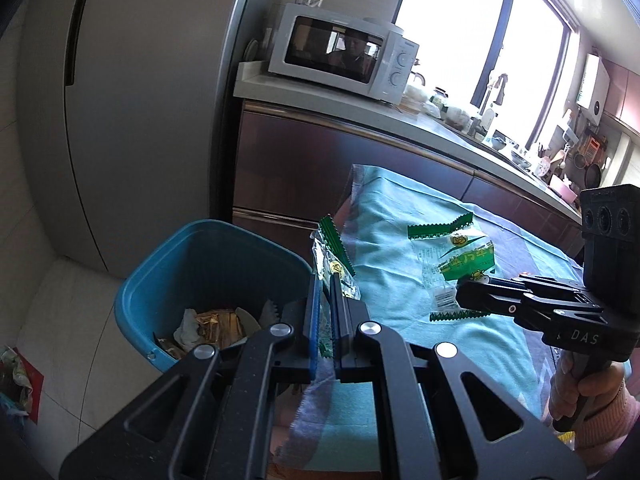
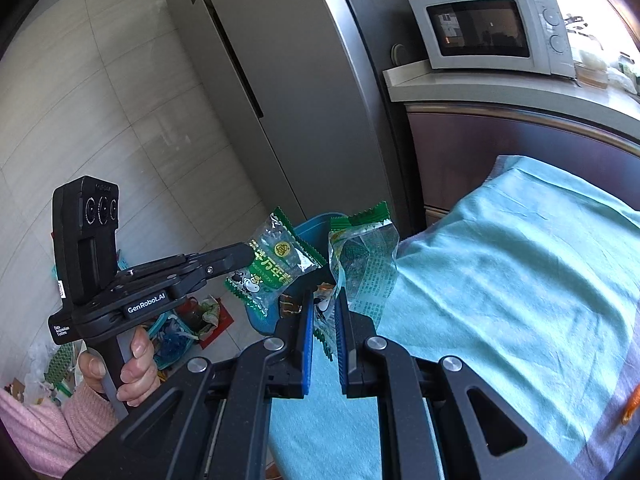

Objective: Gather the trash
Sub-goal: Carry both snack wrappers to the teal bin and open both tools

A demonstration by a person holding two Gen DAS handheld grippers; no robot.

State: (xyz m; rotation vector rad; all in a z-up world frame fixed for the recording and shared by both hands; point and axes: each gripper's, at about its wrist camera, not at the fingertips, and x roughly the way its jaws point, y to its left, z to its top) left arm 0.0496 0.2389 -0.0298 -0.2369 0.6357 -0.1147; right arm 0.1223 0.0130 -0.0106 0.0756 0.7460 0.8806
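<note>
My left gripper point(image 1: 326, 280) is shut on a clear-and-green snack wrapper point(image 1: 332, 256), held upright at the table's left edge beside the blue bin point(image 1: 192, 256). The bin stands on the floor with crumpled paper and wrappers inside. My right gripper point(image 1: 464, 295) comes in from the right over the teal tablecloth point(image 1: 400, 208), shut on a second green wrapper point(image 1: 460, 256). In the right wrist view that right gripper point(image 2: 323, 300) pinches its wrapper point(image 2: 364, 264). The left gripper point(image 2: 244, 254) with its wrapper point(image 2: 276, 264) hangs to its left, in front of the bin point(image 2: 310, 226).
A grey fridge point(image 1: 132, 120) stands behind the bin. A white microwave point(image 1: 340, 52) sits on the counter point(image 1: 440, 128), which runs behind the table to a cluttered sink area. Bags and packets point(image 2: 180, 328) lie on the tiled floor. A pink-sleeved hand point(image 2: 132, 368) holds the left handle.
</note>
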